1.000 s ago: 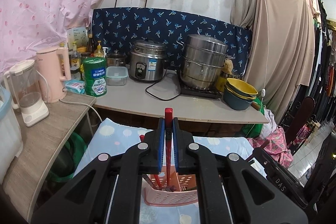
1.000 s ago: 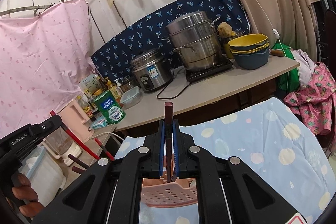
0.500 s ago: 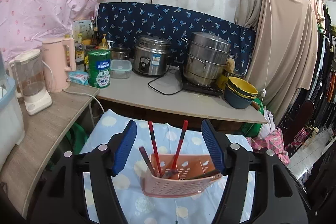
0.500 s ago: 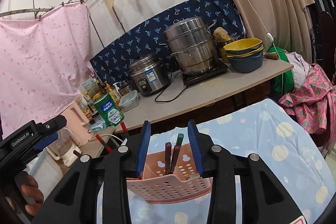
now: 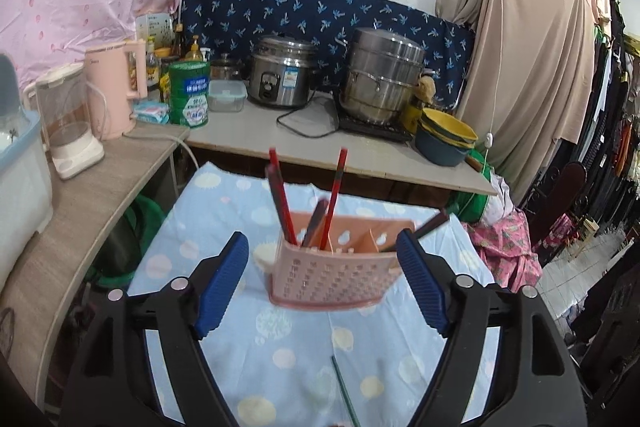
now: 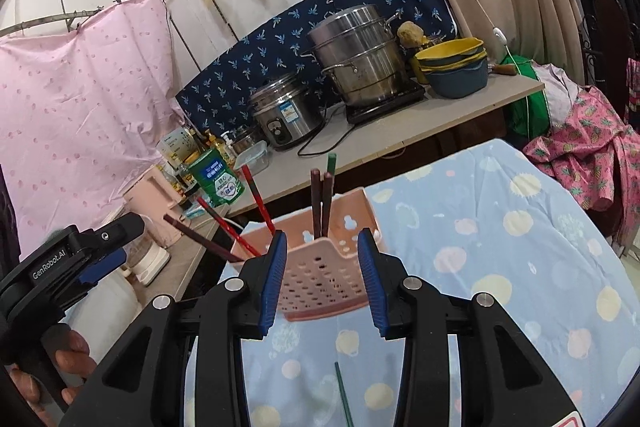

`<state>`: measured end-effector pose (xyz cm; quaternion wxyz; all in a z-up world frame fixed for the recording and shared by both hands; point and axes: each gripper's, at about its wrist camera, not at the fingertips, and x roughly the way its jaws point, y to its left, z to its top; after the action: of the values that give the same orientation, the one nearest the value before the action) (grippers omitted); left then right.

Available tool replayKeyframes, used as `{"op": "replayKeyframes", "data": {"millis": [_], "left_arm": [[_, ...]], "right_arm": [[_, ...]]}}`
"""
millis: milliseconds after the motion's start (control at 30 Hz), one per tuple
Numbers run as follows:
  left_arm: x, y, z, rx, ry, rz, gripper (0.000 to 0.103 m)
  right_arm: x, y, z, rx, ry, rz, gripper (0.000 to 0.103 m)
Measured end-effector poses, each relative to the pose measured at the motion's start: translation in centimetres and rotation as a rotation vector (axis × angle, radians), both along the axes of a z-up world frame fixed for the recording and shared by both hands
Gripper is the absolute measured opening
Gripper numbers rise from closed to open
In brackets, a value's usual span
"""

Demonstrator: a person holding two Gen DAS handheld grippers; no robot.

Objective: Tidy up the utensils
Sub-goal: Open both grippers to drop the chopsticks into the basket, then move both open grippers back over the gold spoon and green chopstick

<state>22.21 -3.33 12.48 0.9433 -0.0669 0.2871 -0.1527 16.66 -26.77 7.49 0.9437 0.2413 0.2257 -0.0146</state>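
Observation:
A pink perforated utensil holder [image 5: 334,273] stands on the blue dotted cloth [image 5: 224,219]; it also shows in the right wrist view [image 6: 324,267]. Red chopsticks [image 5: 335,187] and dark brown ones [image 6: 320,203] stand in it. A green chopstick [image 5: 344,393] lies on the cloth in front, also in the right wrist view [image 6: 344,395]. My left gripper [image 5: 322,281] is wide open and empty before the holder. My right gripper [image 6: 322,277] is open and empty, its pads either side of the holder's near end. The left gripper's body [image 6: 76,259] shows at the left.
A counter [image 5: 320,143] behind holds a rice cooker [image 5: 282,77], a steel steamer pot [image 5: 382,77], stacked bowls [image 5: 446,139] and a green tin [image 5: 189,93]. A side shelf [image 5: 80,187] at left holds a kettle and blender. Clothes hang at right.
Both grippers opened and let their chopsticks drop into the holder. Both have drawn back and up from it, and the left has opened wider.

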Motion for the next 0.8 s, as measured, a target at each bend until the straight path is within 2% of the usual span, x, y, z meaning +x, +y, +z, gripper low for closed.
{"op": "replayKeyframes", "data": {"millis": [100,267,400,567,633,800], "left_arm": [[-1.4,0.4,-1.7,-0.003,0.045,-0.004,0.073],[-3.3,1.1,-5.6,-0.029,0.170,-0.028,0.073],[-5.5,0.9,-9.4,0.005,0.254,-0.047,0.073],[-7.9,0.6,-13.9,0.066,0.347,-0.068,0.073],[-8.7,0.7,-15.3,0.078,0.380,-0.073,0.073],[-10.7,0.7,-17.8,0.132,0.419,-0.080,0.073]], "right_arm": [[-1.8,0.3,-1.6,0.009,0.049,0.010,0.037],[-5.0,1.2,-5.0,0.008,0.144,0.039,0.037],[-7.3,2.1,-8.1,-0.007,0.232,0.068,0.037],[-9.8,3.6,-11.9,-0.071,0.344,0.108,0.037],[-10.4,3.9,-13.0,-0.078,0.373,0.125,0.037],[-12.2,5.6,-14.8,-0.182,0.408,0.162,0.037]]}}
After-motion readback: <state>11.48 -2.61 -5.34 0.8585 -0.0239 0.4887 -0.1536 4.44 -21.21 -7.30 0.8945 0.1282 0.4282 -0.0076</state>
